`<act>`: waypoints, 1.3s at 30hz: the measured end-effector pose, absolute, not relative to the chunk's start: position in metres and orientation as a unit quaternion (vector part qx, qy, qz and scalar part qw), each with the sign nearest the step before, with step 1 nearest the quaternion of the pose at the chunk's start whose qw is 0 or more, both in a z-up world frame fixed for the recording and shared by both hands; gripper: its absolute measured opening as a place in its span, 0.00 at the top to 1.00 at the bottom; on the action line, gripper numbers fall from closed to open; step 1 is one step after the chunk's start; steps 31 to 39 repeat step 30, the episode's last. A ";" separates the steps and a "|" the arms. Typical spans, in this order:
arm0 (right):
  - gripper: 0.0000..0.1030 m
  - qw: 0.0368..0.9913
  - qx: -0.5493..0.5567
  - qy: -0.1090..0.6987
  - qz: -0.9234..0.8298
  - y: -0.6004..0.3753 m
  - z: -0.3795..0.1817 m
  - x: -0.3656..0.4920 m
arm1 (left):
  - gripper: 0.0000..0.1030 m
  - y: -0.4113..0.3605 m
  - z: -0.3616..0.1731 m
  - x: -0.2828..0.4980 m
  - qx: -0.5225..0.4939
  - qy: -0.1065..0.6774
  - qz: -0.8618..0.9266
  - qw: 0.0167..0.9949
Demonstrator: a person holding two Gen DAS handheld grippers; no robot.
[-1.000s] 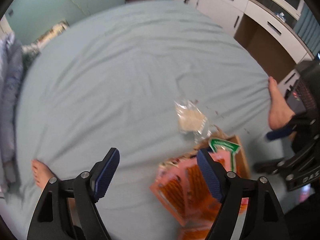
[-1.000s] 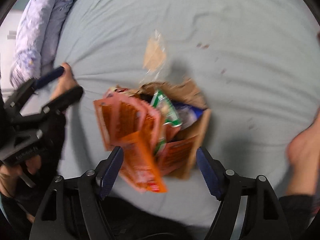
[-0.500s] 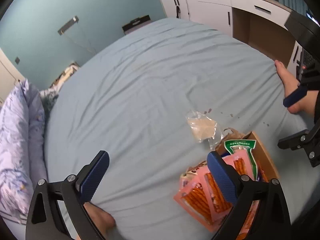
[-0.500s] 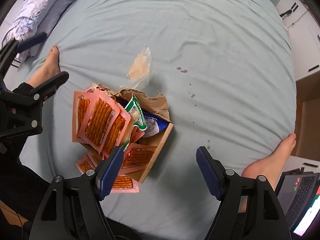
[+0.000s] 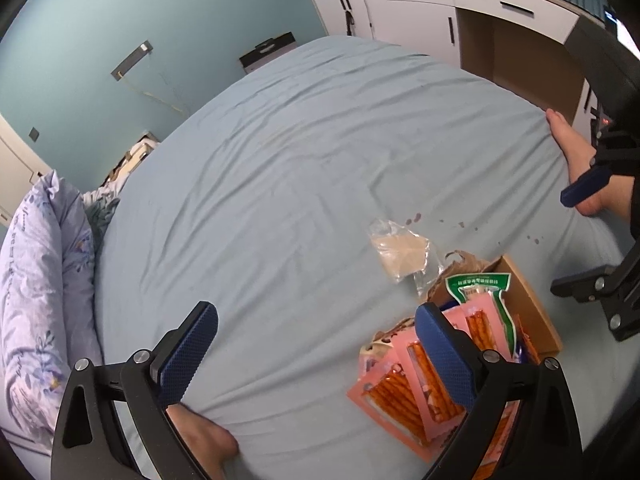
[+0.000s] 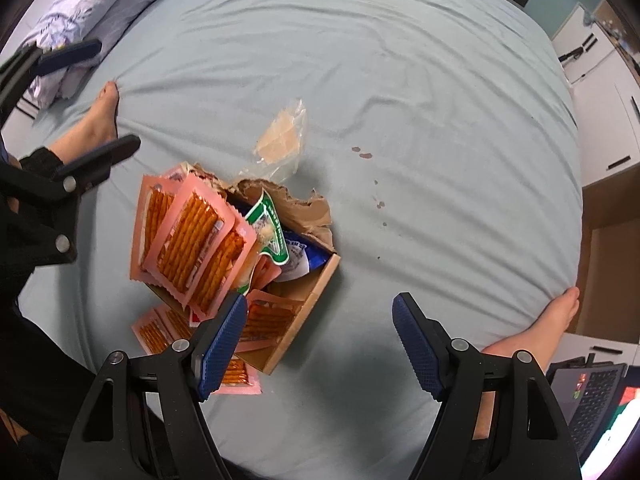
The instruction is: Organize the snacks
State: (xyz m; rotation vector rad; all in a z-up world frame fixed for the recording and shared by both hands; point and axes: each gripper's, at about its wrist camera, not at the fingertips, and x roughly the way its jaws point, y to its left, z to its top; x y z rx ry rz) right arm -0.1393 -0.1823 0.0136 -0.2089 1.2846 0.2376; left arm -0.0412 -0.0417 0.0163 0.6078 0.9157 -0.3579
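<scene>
Bed (image 6: 400, 80): cardboard box (image 6: 308, 304) holds snack packets (image 6: 192, 236).

torn cardboard box (image 6: 304, 312) on the bed, crammed with pink packets of orange sticks (image 6: 196, 240) spilling out; a clear bag (image 6: 280, 142) lies just beside it.

Bed sheet (image 5: 304, 168) is wide open across the far and middle span, only wrinkles. Obstacles cluster near side: cardboard box (image 6: 312, 300) with torn flap, pink snack packs (image 6: 192, 236) spilling over its left rim and onto the sheet, green pack (image 6: 272, 224) sticking up. Clear bag (image 6: 280, 144) lies just beyond the box, apart from it. Bare feet flank the zone: left foot (image 6: 96, 120), right foot (image 6: 536, 328). Pillow (image 5: 36, 304) blocks the left edge. Open lane between box and right foot.
</scene>
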 end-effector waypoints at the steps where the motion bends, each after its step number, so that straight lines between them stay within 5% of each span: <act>1: 0.28 0.788 -0.100 0.597 0.111 -0.181 0.013 -0.139 | 0.02 -0.042 0.016 -0.041 0.285 0.435 -0.168 0.837; 39: 0.28 0.781 -0.099 0.607 0.111 -0.181 0.005 -0.134 | 0.02 -0.043 0.016 -0.042 0.289 0.438 -0.162 0.836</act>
